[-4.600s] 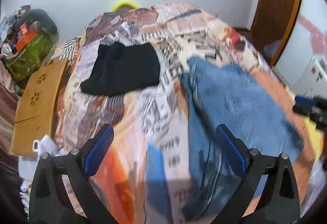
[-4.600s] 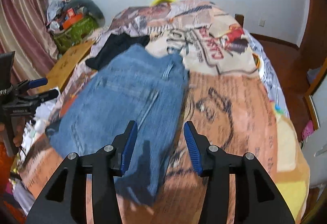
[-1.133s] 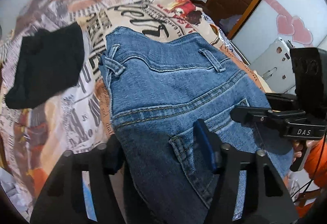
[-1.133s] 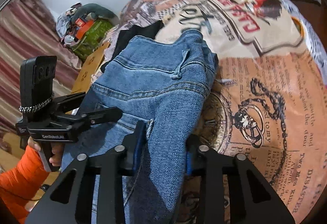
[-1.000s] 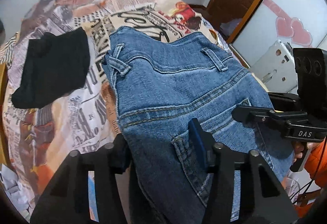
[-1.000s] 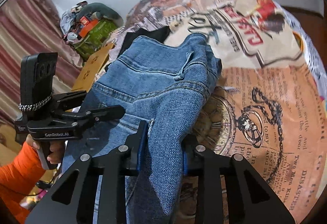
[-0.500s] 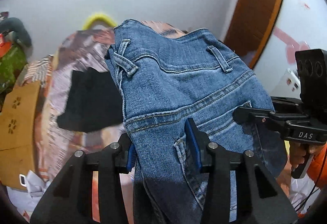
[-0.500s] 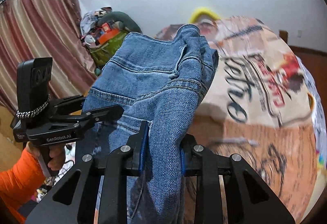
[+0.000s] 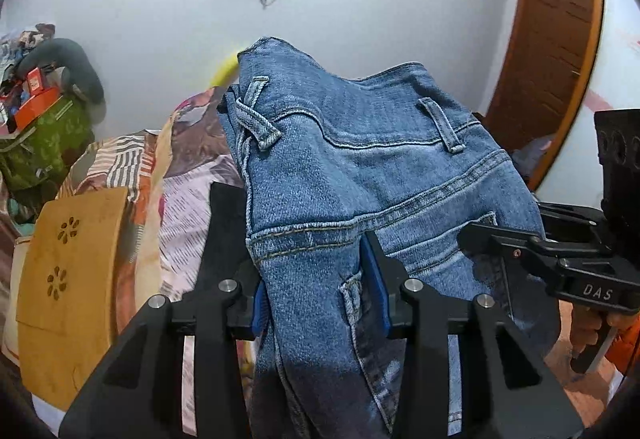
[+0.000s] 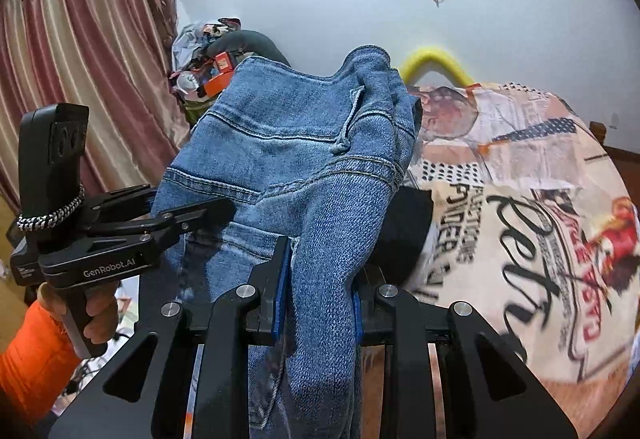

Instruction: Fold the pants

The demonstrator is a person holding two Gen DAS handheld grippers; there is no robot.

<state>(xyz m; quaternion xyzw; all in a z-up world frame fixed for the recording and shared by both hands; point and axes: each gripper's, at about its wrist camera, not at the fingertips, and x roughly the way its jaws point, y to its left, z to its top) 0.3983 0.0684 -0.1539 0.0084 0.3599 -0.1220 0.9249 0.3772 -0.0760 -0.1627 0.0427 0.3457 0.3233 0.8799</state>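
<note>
- Bedroom: printed bedspread (image 10: 520,199) below, jeans (image 9: 360,167) lifted clear.
- Left gripper (image 9: 320,303) and right gripper (image 10: 318,303) each clamp denim.
- Step, judged: carrying the fold; next, lay flat.

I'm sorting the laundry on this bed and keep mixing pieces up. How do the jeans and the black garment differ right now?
The jeans are blue denim with visible seams and belt loops; the black garment is plain and dark. The jeans are lifted, clamped by the left gripper and the right gripper; the black garment lies on the printed bedspread, ungripped and mostly hidden behind the jeans. Both are clothing over the same bed.
</note>
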